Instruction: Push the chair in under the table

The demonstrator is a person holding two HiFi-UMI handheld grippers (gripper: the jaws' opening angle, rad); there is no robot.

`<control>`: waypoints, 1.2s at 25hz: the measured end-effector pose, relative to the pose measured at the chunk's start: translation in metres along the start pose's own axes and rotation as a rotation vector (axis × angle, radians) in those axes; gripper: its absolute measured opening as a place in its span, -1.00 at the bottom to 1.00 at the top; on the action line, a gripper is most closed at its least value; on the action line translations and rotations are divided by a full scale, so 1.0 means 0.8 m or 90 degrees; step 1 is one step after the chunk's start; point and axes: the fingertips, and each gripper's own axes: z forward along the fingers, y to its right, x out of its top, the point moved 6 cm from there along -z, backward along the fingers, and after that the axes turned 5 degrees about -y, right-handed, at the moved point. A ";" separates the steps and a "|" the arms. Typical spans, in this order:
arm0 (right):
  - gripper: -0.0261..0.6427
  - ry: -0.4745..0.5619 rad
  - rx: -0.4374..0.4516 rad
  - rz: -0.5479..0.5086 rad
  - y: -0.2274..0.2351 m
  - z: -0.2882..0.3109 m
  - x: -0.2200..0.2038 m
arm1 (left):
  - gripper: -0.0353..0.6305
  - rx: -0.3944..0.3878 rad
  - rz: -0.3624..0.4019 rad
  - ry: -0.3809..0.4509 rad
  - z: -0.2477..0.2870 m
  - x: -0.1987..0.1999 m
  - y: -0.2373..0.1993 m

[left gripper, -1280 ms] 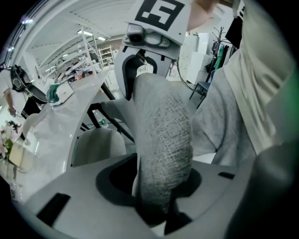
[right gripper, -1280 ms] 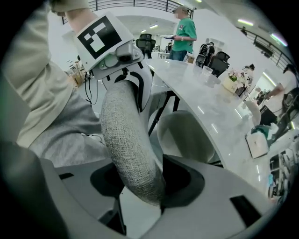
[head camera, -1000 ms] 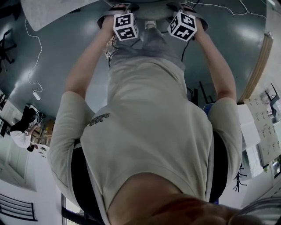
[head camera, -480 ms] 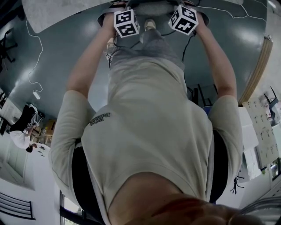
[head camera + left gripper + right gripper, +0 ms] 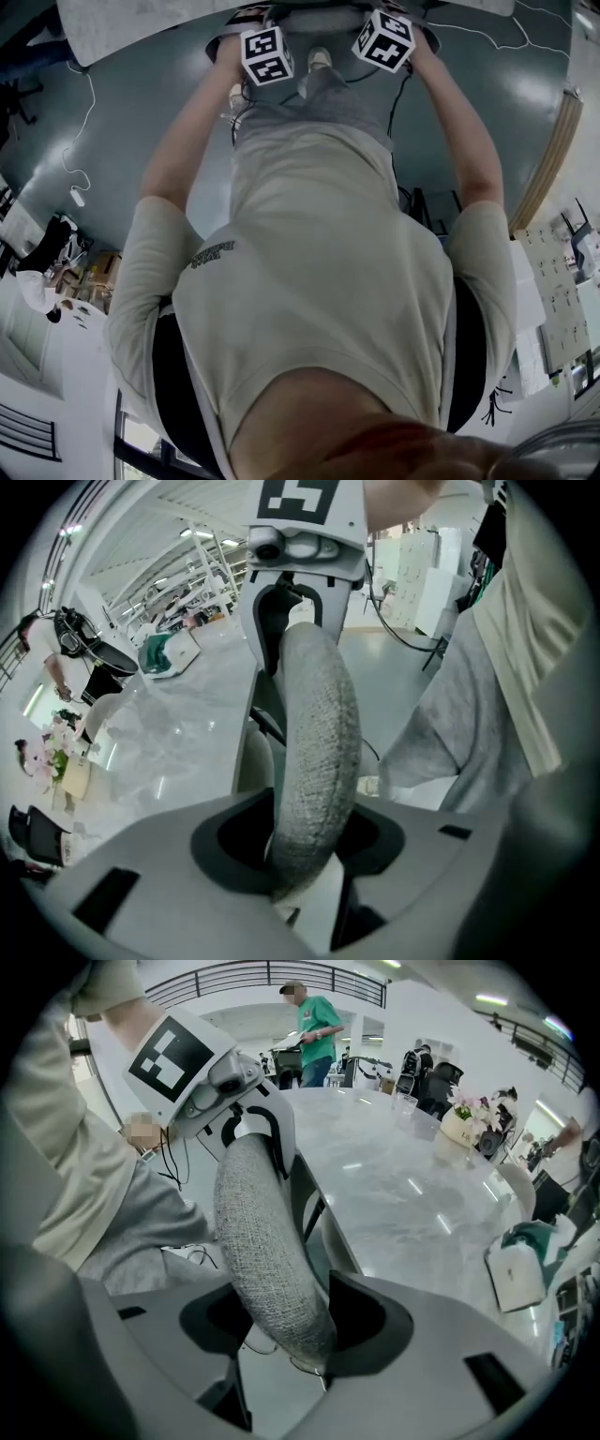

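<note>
Both claws had slid toward 12 o'clock in the head view over the last second. The left claw (image 5: 265,53) and right claw (image 5: 383,41) now sat close to the table (image 5: 122,28). I judged the chair back (image 5: 323,14) between them to be nearly home. Its padded rim ran from 9 to 3 along the table's edge, with the seat facing 12.

In the left gripper view, the rim rose from 6 to 12 out of jaws that seemed clamped on it.

In the right gripper view, the rim leaned toward 11. The jaws had just been easing apart around it, with a gap on one side. I took that as letting go.
</note>
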 end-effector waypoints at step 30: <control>-0.61 0.451 -0.226 0.215 -0.002 -0.381 0.137 | -0.65 0.322 -0.426 0.522 -0.433 0.041 -0.090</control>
